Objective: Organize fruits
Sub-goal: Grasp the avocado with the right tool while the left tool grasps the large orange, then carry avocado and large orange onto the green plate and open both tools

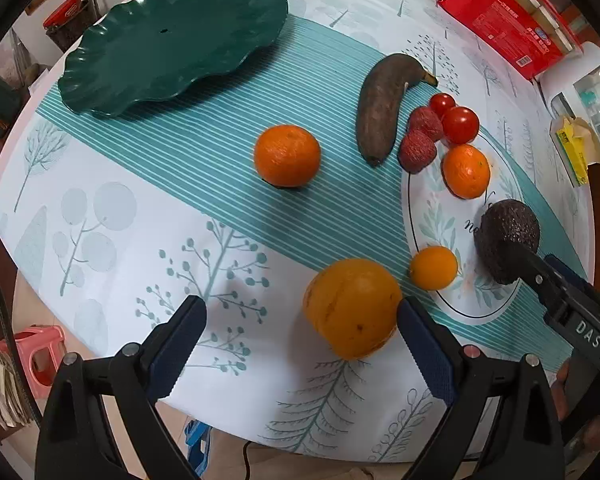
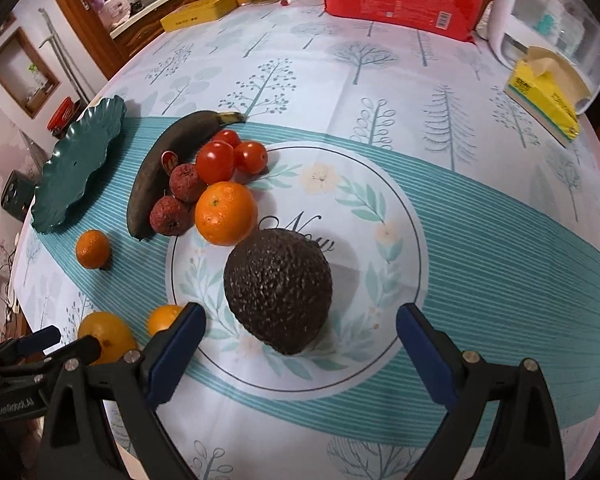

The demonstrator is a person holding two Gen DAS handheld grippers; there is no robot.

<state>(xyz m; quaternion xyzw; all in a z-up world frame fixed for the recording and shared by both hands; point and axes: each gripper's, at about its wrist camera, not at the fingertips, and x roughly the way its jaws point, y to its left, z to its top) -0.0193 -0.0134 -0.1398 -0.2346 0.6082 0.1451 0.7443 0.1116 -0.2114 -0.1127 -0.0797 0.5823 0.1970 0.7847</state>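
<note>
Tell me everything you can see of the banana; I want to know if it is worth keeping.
The banana is heavily overripe: its peel looks dull brown-black nearly all over, with only the stem end yellowish. It is whole and unpeeled, gently curved, lying flat on the striped teal band of the tablecloth, stem pointing away from the grippers. A small round sticker sits on its side in the right wrist view. Two lychees lie against it, and it lies between the green plate and the fruit cluster. No gripper touches it.

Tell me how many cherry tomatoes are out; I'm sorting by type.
3: cherry tomatoes and clustered beside the banana's stem end; the left wrist view shows only two.
</note>
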